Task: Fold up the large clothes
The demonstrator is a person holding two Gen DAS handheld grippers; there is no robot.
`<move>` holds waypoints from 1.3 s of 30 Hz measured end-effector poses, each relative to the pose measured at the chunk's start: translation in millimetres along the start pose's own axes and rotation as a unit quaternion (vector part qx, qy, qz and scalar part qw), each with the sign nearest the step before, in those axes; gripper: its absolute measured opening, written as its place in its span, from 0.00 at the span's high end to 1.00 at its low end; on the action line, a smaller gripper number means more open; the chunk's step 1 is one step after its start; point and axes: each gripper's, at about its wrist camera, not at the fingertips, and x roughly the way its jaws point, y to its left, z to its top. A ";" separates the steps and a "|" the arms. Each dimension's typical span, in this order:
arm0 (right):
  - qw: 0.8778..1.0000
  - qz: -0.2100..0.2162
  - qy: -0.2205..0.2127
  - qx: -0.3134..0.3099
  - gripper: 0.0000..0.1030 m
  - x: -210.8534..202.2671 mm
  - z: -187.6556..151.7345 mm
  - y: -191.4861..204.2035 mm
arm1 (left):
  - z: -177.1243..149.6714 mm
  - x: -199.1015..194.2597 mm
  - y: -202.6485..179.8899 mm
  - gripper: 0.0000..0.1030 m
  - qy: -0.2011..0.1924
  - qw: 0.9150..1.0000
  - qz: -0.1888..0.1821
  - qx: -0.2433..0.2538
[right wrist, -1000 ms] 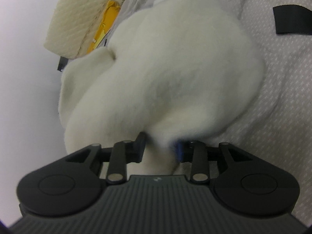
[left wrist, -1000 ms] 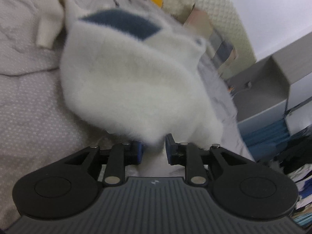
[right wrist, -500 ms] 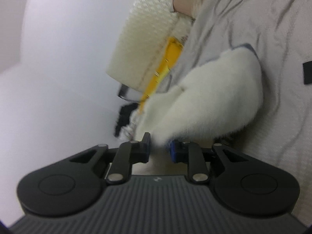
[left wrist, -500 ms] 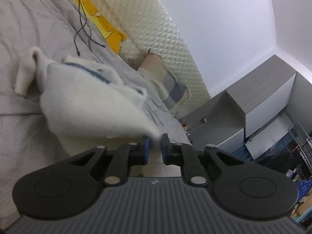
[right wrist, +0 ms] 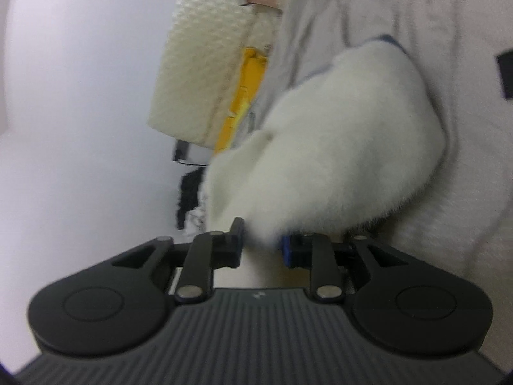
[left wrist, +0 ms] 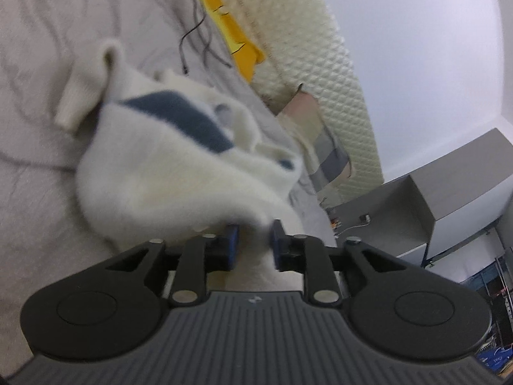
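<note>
Grey rumpled bedding [left wrist: 38,166] fills the left wrist view, with a cream quilted headboard [left wrist: 307,48], a yellow cloth [left wrist: 237,35] and a thin black cable [left wrist: 198,32] at its far edge, and a grey cabinet [left wrist: 426,202] beyond to the right. On the bedding lies a fluffy white sweater [left wrist: 154,166] with a dark blue patch, one ribbed cuff sticking out to the left. The left gripper [left wrist: 253,243] has a bunch of the sweater's near edge between its blue pads; its jaws have just been opening, and blur hides whether the pads press the fabric. From the right wrist view, a pale wall takes the left side, with the headboard [right wrist: 208,64] and yellow cloth [right wrist: 247,96] above the sweater [right wrist: 336,147], which trails down to the right gripper [right wrist: 261,240]. Its jaws have likewise just been opening, with white fabric between them, the grip unclear.
</note>
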 end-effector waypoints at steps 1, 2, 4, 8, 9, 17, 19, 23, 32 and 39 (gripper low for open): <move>1.000 -0.012 0.000 0.003 0.61 0.1 -1.7 -2.2 | -1.1 1.9 2.4 0.59 0.005 1.000 0.005 -0.004; 1.000 -0.021 0.000 0.008 0.57 0.1 -3.1 -4.5 | -3.5 2.5 5.1 0.55 0.010 1.000 0.011 -0.010; 0.999 -0.032 -0.002 0.017 0.51 -2.4 -6.6 -8.5 | -6.3 5.2 9.6 0.51 0.019 1.000 0.018 -0.017; 0.998 -0.052 -0.004 0.024 0.51 1.3 -8.7 -12.9 | -7.5 18.7 19.6 0.49 0.033 0.999 0.028 -0.030; 0.998 -0.059 -0.003 0.023 0.51 2.5 -10.0 -13.8 | -8.1 21.6 21.4 0.49 0.034 0.998 0.033 -0.032; 0.995 -0.097 0.001 0.015 0.54 7.9 -14.3 -24.1 | -15.7 31.7 10.9 0.72 0.042 0.998 0.037 0.013; 0.996 -0.088 0.004 0.009 0.66 8.8 -12.8 -21.0 | -16.9 26.2 2.6 0.82 0.031 0.999 0.025 0.033; 0.998 -0.050 -0.004 -0.025 0.79 0.9 -9.0 -4.0 | -19.1 11.3 -9.0 0.86 0.000 0.998 0.005 0.062; 0.998 -0.011 -0.034 -0.059 0.82 -19.8 -6.2 9.4 | -20.5 4.5 -27.5 0.87 -0.017 0.995 -0.019 0.093; 0.993 -0.017 -0.043 -0.106 0.82 -15.5 -9.2 19.7 | -21.3 -5.1 -31.9 0.87 -0.039 0.992 -0.002 0.122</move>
